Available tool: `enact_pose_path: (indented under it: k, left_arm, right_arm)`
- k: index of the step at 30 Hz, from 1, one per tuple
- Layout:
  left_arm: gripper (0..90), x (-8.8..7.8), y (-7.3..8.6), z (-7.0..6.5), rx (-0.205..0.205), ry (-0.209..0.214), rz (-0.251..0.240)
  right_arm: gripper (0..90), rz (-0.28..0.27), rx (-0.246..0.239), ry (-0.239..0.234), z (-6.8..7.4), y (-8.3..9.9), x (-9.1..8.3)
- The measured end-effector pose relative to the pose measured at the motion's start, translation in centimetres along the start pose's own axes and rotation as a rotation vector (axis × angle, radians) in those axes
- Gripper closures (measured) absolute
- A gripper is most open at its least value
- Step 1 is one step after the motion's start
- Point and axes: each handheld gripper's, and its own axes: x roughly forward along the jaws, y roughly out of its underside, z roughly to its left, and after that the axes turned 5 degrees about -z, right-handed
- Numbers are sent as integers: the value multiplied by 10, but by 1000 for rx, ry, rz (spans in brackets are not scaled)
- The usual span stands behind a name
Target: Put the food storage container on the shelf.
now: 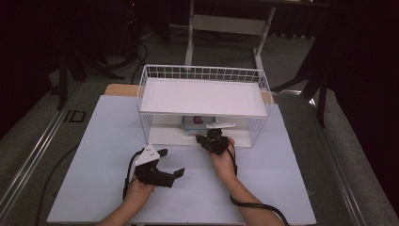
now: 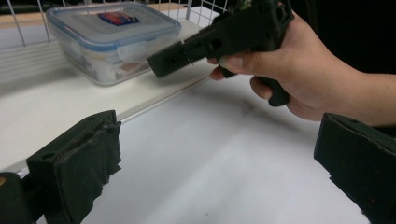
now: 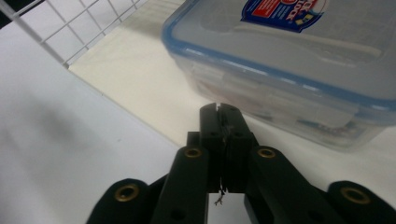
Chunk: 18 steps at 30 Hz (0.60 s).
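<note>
A clear plastic box (image 1: 199, 123) with a blue-rimmed lid and a red-and-blue label stands on the lower white board (image 1: 164, 134) of a wire rack. My right gripper (image 1: 214, 133) is shut with nothing between its pads, and its tips point at the box's near side. In the right gripper view the closed tips (image 3: 219, 110) sit just in front of the box (image 3: 299, 60); I cannot tell whether they touch it. My left gripper (image 1: 171, 163) rests open over the table, left of the right hand. In the left gripper view its jaws (image 2: 224, 144) stand wide apart and empty, facing the right gripper (image 2: 164, 63) and the box (image 2: 114, 37).
The white wire rack (image 1: 202, 73) has a flat upper shelf (image 1: 202, 96) roofing the box, with mesh walls on both sides. The white tabletop (image 1: 103, 141) spreads in front. Cables trail from both grippers toward the front edge. A desk frame (image 1: 226, 23) stands behind.
</note>
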Motion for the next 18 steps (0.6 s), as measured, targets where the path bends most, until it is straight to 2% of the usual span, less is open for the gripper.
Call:
enact_pose_path:
  k: [2,7,12,13,15,16,18]
  left_arm:
    - [15,-1,0,0,-5,2,-4]
    - [15,-2,0,2,-9,5,-11]
    - [15,-2,-1,0,-1,38,-41]
    - [15,-2,-1,0,3,46,-46]
    - [15,-2,-1,-3,27,54,-57]
    - [15,-2,-1,-4,33,60,-58]
    - [15,-2,-2,-6,38,70,-63]
  right_arm:
    - [870,1,30,-6,2,3,-4]
    - [827,-13,30,-34,4,9,-16]
    - [620,-42,10,-48,7,17,-38]
    - [536,-54,10,-50,7,18,-42]
    - [468,-63,1,-58,7,20,-48]
    - [407,-71,-10,-50,7,20,-52]
    - [306,-87,-5,-65,5,21,-58]
